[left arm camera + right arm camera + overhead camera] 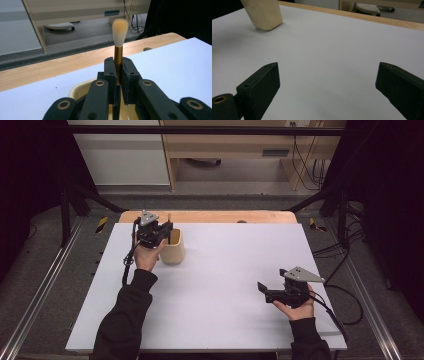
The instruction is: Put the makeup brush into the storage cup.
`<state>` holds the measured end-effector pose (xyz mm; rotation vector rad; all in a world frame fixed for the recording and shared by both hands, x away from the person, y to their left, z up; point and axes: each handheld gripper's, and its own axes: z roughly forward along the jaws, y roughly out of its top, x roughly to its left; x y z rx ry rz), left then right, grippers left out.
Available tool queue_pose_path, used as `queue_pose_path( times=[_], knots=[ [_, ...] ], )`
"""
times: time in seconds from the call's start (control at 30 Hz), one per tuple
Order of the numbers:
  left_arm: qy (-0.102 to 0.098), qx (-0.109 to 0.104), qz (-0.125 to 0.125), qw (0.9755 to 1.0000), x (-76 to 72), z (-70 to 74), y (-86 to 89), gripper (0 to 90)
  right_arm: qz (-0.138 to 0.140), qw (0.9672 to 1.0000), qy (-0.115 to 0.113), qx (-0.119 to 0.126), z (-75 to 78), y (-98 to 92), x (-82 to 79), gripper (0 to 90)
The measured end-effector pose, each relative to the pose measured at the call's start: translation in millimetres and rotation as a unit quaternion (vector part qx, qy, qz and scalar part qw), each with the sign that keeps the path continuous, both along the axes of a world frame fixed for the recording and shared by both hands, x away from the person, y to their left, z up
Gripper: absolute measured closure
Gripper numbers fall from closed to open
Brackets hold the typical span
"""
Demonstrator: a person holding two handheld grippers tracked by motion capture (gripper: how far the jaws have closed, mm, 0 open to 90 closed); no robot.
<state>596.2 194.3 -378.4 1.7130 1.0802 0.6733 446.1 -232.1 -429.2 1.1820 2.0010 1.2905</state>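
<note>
High view: white counter (215, 295), cream cup (173, 251) near its far left corner. Left claw (167, 231) poised just above the cup, clamped on a brush (118, 53) held upright, bristles up, probably for lowering handle-first into the cup. Right claw (263, 290) resting well apart, jaws spread, gripping nothing. Brush: gold stem, soft pale tuft tinged orange; lower end hidden.
</note>
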Motion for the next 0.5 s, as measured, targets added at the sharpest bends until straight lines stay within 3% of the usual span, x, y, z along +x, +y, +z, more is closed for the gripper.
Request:
queue_pose_path(
  times=[0.5],
  knots=[
    [0.019,0.007,-0.001,0.9998,2.7,-8.9,-3.7,82.8,0.0,1.0,-0.001,0.0,-0.2,0.4,0.0,5.7]
  ],
)
